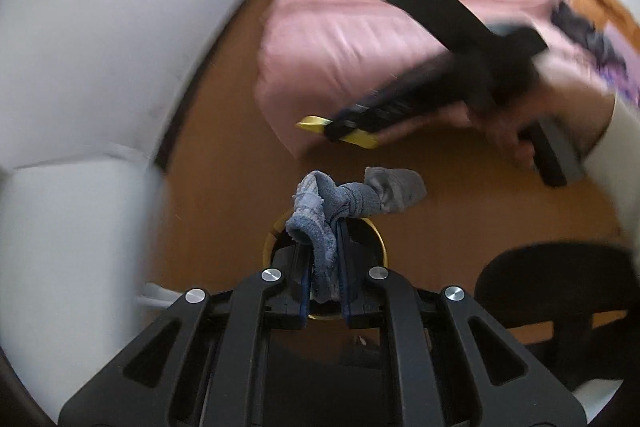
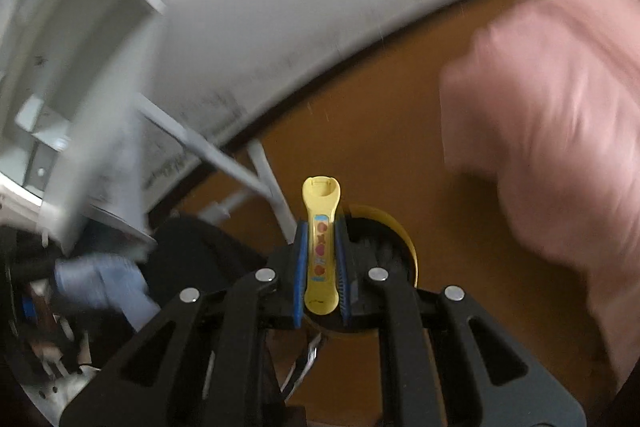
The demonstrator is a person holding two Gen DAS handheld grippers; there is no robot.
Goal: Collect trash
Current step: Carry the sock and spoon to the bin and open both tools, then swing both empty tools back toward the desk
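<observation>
My left gripper is shut on a knotted grey-blue sock, which hangs over a yellow-rimmed bin on the wooden floor. My right gripper is shut on a yellow plastic handle with red stickers, held above the same yellow-rimmed bin. In the left wrist view the right gripper shows blurred, with the yellow handle sticking out of it, in front of the pink bed.
A bed with a pink cover fills the far side; it also shows in the right wrist view. White walls bound the left. A black chair stands at right. White shelving and clutter sit at left.
</observation>
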